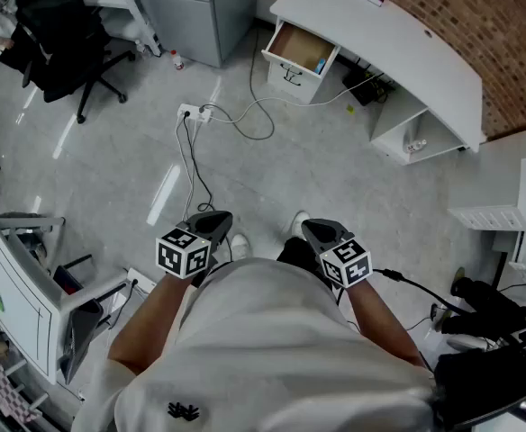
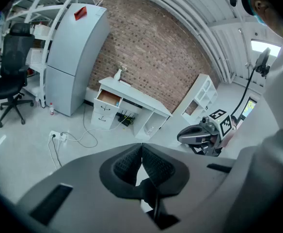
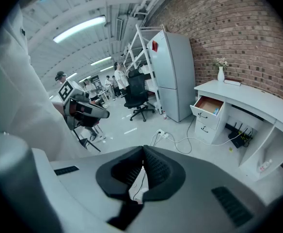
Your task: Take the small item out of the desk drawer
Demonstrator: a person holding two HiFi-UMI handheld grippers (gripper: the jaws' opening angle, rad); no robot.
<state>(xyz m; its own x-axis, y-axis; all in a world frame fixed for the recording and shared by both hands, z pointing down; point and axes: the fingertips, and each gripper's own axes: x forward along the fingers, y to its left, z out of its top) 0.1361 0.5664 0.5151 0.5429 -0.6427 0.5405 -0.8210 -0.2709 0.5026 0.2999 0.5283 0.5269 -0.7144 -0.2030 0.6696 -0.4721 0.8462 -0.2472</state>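
Around the grey cabinet (image 1: 195, 12)
A black office chair (image 1: 60, 48) stands to the left of it; a white power strip (image 1: 194, 112) lies on the floor (image 1: 335, 169) in front of it.

Probably office-lab: desk (image 1: 398, 34), swivel chair (image 1: 60, 48), brick wall (image 1: 506, 25).

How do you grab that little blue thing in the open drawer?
From above: the drawer is pulled out with its top open, and its walls block the sides. The little blue thing lies close to a side wall, so probably pinch its ends along that wall. Its shape is too small to tell.
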